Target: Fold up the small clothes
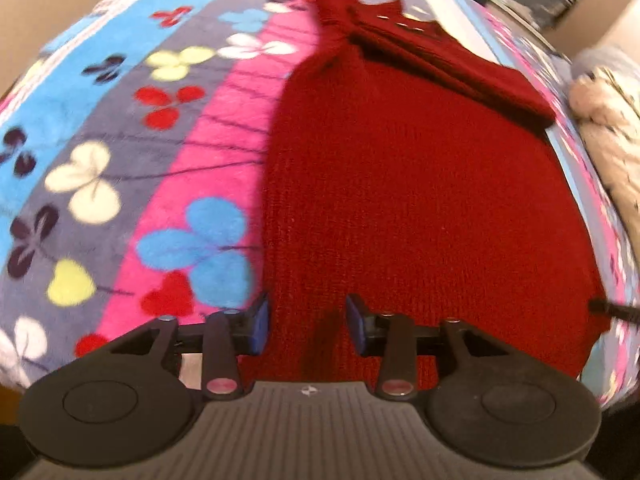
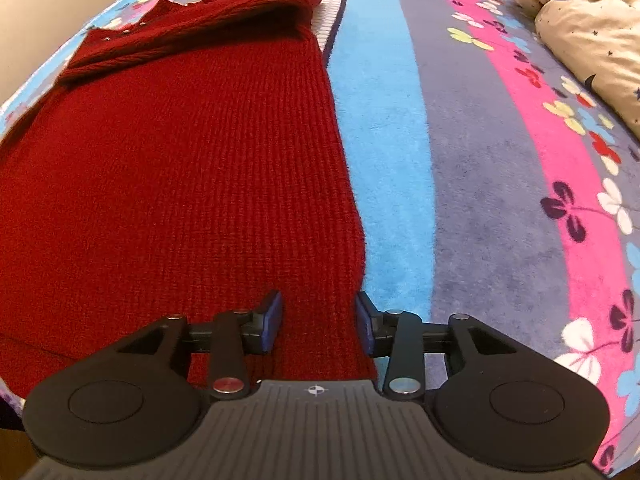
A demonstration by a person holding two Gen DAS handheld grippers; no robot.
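left black two-finger tool [image 1: 307, 322] angled steeply down, blue pads parted, right black tool [image 2: 319, 320] same tilt, pads apart too, nothing pinched

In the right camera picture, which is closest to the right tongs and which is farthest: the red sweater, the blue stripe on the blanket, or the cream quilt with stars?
1. Red sweater: right between the right tongs, spreading to the left.
2. Blue stripe: just beside the sweater's right edge.
3. Cream quilt: far off in the top right corner.
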